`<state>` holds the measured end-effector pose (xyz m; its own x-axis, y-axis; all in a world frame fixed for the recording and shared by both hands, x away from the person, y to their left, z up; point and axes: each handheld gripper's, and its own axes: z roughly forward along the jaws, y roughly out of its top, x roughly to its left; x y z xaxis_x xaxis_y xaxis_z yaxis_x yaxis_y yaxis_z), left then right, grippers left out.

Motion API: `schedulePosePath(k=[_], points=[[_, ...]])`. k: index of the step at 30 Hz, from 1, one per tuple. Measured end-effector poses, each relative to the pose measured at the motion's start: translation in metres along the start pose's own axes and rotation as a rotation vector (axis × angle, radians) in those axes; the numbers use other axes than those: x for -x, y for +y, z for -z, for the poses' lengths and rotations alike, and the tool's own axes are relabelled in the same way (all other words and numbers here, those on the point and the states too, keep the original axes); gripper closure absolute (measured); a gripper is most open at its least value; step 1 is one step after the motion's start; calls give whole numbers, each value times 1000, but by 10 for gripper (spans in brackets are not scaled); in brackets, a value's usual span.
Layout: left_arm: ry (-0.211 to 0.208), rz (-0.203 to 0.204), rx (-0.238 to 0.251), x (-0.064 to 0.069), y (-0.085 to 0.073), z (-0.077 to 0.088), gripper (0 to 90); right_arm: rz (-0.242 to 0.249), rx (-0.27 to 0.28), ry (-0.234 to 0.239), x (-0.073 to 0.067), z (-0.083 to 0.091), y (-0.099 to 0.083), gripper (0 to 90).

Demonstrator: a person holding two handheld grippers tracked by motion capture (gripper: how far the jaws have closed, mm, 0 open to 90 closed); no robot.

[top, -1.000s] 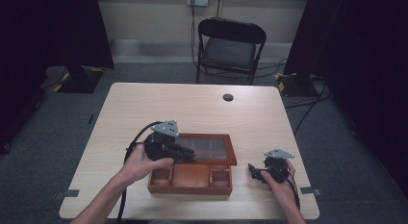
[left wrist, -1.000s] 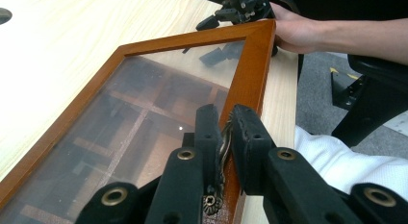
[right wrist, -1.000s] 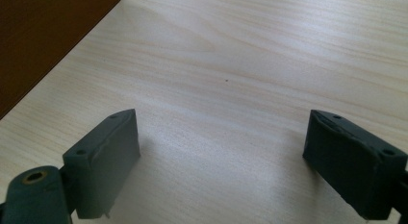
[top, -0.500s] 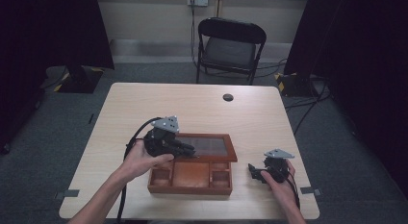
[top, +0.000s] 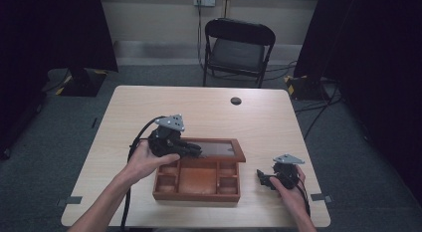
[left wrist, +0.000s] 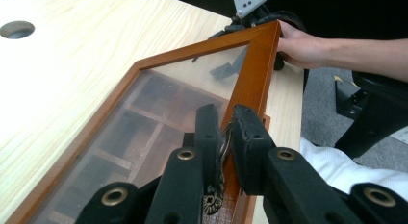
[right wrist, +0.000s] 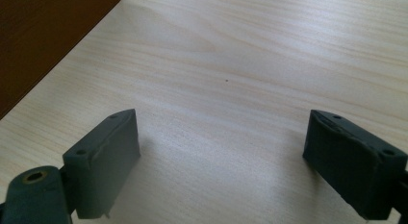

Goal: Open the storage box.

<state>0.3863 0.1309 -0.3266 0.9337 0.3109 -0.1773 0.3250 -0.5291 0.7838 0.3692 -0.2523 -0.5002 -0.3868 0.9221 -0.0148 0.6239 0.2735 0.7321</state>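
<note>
**Lid pinched in my left fingers, box near the front edge**

My left gripper [top: 191, 150] is clenched on the front rail of the glass lid [top: 219, 148], right at its small brass clasp [left wrist: 211, 203]; in the left gripper view the two fingers [left wrist: 208, 132] press the wooden frame from both sides. The lid is lifted and tilted back on its hinges over the wooden box [top: 197, 181], whose compartments lie uncovered below. The box sits near the front edge of the desk [top: 278, 117], about midway along it.

My right gripper [top: 262, 176] rests on the desk just beside the box's right end, toward the front right corner. Its fingers [right wrist: 103, 152] are spread wide and released, with bare desk between them.
</note>
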Motion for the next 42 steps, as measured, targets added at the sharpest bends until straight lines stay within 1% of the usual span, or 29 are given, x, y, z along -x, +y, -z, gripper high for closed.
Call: schedulePosePath(k=[4,6,11,21,23,25,28,29,32,35,37,39,42], points=[[-4,4,-2,-2,1,1,813,0,0,0,0,0,0,111],[-4,10,5,-2,1,1,813,0,0,0,0,0,0,111],[0,13,7,-3,3,2,813,0,0,0,0,0,0,111],[-8,16,7,-8,8,4,815,0,0,0,0,0,0,111],[-3,17,8,-7,9,4,815,0,0,0,0,0,0,111],[3,12,-5,-8,10,5,815,0,0,0,0,0,0,111],[-13,18,8,-10,10,4,815,0,0,0,0,0,0,111],[-16,20,5,-10,11,4,815,0,0,0,0,0,0,111],[-18,22,3,-12,12,5,816,0,0,0,0,0,0,111],[-20,29,11,-14,12,5,816,0,0,0,0,0,0,111],[-16,28,1,-14,14,6,816,-2,0,0,0,0,0,111],[-18,24,3,-14,15,6,817,0,0,0,0,0,0,111],[-20,35,6,-17,17,7,817,0,0,0,0,0,0,111]])
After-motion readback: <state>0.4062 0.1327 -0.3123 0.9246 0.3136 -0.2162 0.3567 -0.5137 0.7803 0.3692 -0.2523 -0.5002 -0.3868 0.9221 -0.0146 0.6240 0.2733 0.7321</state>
